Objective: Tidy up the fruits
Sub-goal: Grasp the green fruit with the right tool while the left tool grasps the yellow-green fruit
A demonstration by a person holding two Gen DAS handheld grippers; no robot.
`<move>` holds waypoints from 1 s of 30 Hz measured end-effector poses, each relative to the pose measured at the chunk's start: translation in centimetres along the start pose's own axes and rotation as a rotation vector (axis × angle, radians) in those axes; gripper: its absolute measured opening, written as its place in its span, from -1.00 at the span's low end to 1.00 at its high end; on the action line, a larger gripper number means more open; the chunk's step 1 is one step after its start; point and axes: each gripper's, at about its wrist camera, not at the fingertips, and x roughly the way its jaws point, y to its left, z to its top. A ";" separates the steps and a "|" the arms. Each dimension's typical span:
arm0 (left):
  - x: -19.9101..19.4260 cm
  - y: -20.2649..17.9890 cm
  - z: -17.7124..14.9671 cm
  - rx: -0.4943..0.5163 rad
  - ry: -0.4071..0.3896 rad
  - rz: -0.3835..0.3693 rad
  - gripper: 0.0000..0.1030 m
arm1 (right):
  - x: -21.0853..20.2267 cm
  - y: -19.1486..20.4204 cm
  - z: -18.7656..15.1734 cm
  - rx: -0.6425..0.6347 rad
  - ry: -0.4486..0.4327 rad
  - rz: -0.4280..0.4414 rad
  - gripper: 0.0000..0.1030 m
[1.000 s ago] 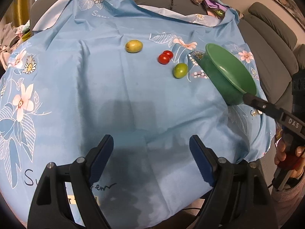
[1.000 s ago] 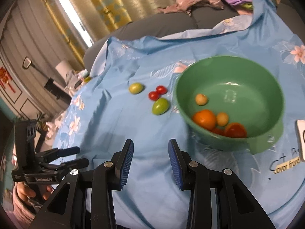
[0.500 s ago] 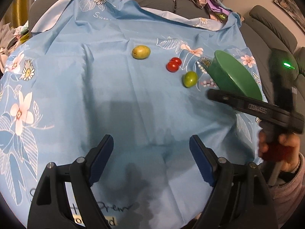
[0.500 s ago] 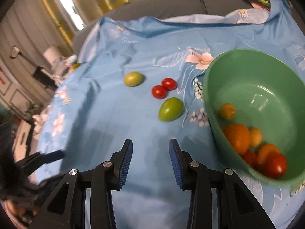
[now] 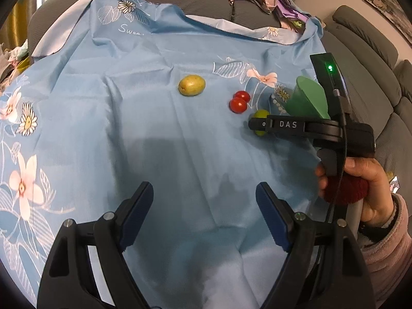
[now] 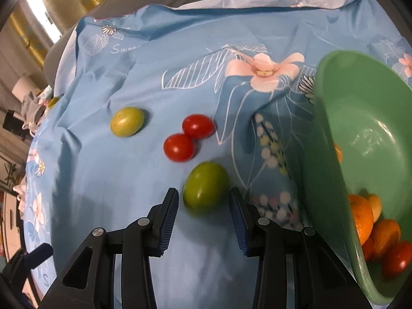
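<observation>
Blue pads: my right gripper is spread wide and low over the cloth, nothing between its fingers yet.
Green fruit: nearest loose piece, lying just ahead of those fingertips, lined up with the gap but not inside it.
Red tomatoes: two touching each other on the cloth, a little beyond the green one.
Yellow-green fruit: farthest loose piece, off to the left of the tomatoes, apart from them.
Green bowl: sitting to my right, tilted in this view, with oranges and a red tomato already inside.
Progress: I'd say past halfway; four pieces left on the blue floral cloth.
Left gripper: wide open too, held back over bare cloth, well apart from all the fruit.
</observation>
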 end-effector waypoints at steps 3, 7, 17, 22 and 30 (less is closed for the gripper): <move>0.3 0.2 0.8 0.006 -0.006 0.006 0.59 | 0.2 -0.1 0.5 0.005 -0.006 0.001 -0.22; 1.3 0.5 1.9 0.013 0.004 0.016 0.59 | 0.7 0.4 0.3 -0.071 -0.012 0.003 -0.30; 5.5 0.4 7.7 0.017 0.001 0.037 0.45 | -1.0 0.0 -0.2 -0.147 -0.066 0.157 -0.30; 9.2 0.3 10.6 0.037 0.016 0.057 0.31 | -1.6 -0.5 -0.9 -0.168 -0.058 0.219 -0.30; 12.7 0.2 12.6 0.031 0.043 0.086 0.22 | -1.0 -0.5 -1.4 -0.172 -0.048 0.274 -0.30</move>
